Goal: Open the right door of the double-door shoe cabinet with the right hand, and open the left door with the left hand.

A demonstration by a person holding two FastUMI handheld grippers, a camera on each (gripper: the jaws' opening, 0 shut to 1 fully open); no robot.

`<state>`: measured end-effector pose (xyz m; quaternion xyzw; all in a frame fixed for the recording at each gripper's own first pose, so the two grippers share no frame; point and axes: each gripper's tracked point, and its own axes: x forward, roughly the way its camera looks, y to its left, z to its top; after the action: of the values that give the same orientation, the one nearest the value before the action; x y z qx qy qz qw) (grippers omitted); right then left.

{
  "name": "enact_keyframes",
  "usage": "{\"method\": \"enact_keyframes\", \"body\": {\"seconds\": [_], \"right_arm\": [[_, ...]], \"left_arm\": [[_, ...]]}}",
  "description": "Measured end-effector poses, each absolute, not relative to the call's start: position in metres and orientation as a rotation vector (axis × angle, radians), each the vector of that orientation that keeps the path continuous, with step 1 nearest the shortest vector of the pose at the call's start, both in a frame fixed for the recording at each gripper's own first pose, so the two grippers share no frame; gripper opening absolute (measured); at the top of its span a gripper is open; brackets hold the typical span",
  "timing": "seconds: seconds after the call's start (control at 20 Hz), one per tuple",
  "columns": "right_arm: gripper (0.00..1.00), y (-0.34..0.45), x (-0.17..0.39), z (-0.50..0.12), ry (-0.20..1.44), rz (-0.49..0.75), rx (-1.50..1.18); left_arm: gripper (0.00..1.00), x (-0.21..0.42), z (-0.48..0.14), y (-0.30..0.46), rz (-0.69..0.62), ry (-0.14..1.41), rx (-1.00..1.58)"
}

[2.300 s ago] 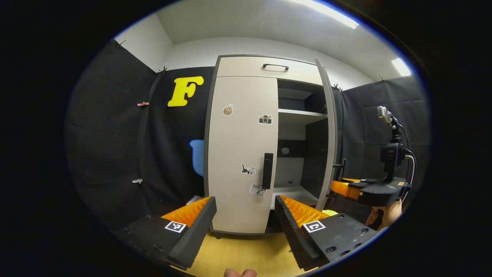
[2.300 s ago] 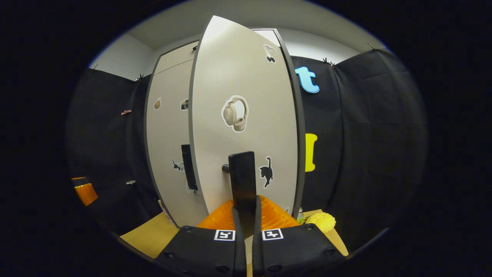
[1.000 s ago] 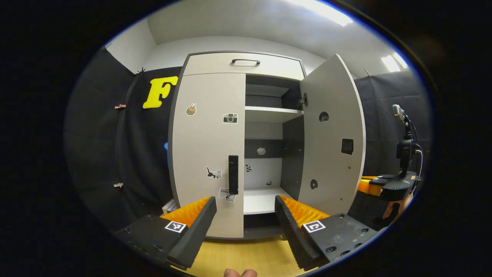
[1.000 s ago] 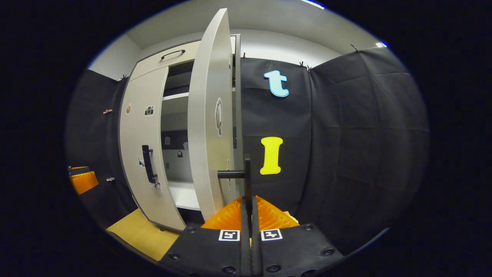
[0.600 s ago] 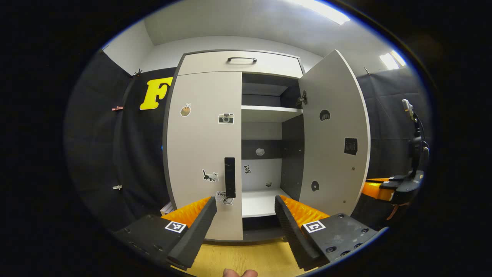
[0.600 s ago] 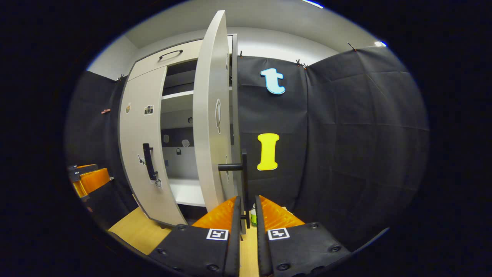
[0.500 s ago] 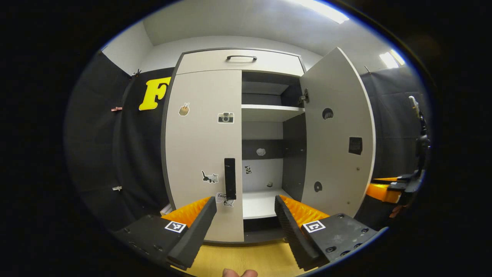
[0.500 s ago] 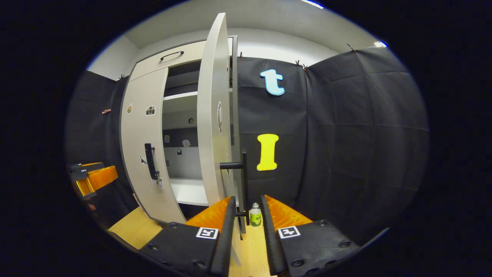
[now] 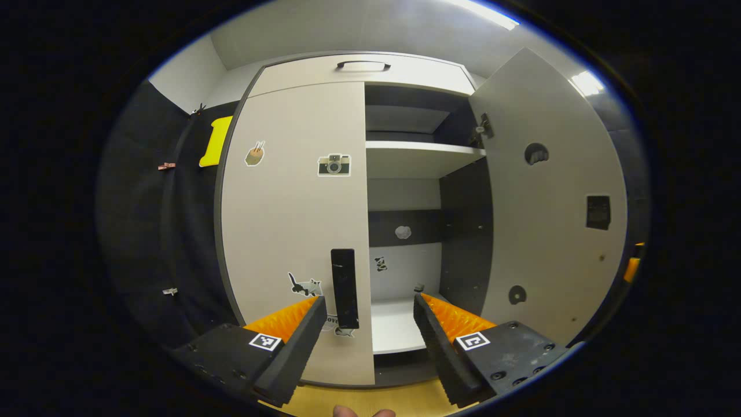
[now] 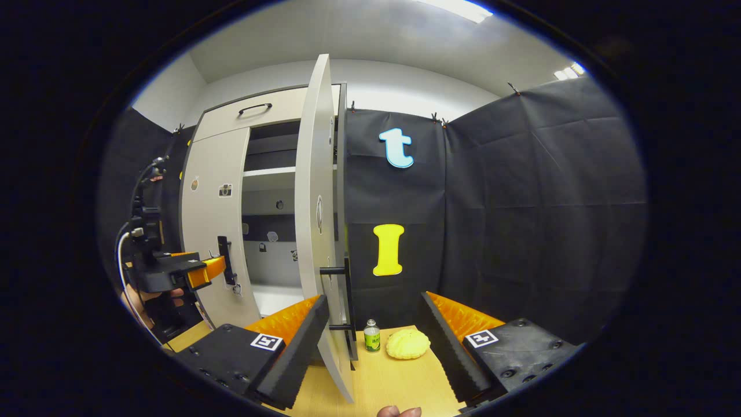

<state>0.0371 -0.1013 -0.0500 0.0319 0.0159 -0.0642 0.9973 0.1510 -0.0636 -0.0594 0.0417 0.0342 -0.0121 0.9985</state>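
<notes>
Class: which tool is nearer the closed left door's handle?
Left. The left tool sits open just before the handle; the right tool is by the open right door.

No words or numbers can be made out. The left door (image 9: 289, 231) carries small picture stickers. The bottle (image 10: 371, 336), near the table's (image 10: 405, 376) back edge, has a label too small to read.

A small bottle (image 10: 371, 336) stands beside a yellow bun (image 10: 408, 344).
</notes>
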Motion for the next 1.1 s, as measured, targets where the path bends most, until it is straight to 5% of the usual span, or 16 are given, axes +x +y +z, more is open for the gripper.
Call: {"method": "enact_keyframes", "body": {"seconds": [0.2, 0.75, 1.1], "right_arm": [[0.98, -0.111, 0.039, -0.059, 0.041, -0.129, 0.048], [0.99, -0.137, 0.045, -0.055, 0.027, -0.166, 0.044], [0.99, -0.141, 0.036, -0.056, 0.025, -0.183, 0.062]], "left_arm": [[0.9, 0.194, -0.071, -0.042, 0.038, 0.052, 0.102], [0.37, 0.243, -0.093, -0.032, 0.084, 0.084, 0.121], [0.37, 0.244, -0.1, -0.033, 0.064, 0.097, 0.047]]}}
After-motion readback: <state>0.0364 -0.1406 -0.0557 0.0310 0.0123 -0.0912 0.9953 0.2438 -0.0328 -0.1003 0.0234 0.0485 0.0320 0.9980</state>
